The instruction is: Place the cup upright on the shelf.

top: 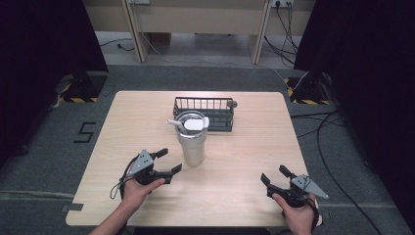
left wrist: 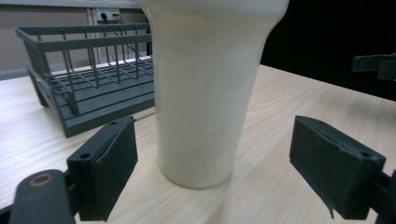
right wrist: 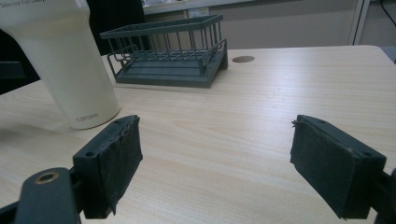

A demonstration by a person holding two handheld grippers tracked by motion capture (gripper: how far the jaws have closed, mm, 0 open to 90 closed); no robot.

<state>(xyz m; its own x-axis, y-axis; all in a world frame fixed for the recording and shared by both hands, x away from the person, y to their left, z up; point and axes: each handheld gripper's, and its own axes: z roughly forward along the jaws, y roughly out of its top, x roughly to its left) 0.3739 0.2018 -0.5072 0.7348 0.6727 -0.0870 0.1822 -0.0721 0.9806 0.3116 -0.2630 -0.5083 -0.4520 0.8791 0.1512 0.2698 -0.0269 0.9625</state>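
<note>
Near the middle of the pale wooden table (top: 235,196) stands the tall cream tumbler with a clear lid (top: 192,139), upright, and everything else takes its place from that cup. Just behind it sits the dark green wire basket (top: 215,111), close at its back but, from the left gripper view, apart from its base. A white straw or handle piece (top: 174,123) pokes out at the lid; too small to say which.

Left of the cup, low and close, the left gripper (top: 168,161) points straight at it, jaws spread wide. My guess: it is lined up to take the tumbler by its narrow lower body, where the walls are slim enough to fit. In the left gripper view the cup's foot (left wrist: 196,168) sits squarely between the two black pads (left wrist: 116,158), just ahead of them, touching neither.

Off to the cup's right and nearer the person, the right gripper (top: 275,175) hangs well apart from it, jaws also wide open, holding nothing. In the right gripper view the tumbler (right wrist: 70,70) lies outside the left pad (right wrist: 122,158), so this hand looks to be waiting.
</note>
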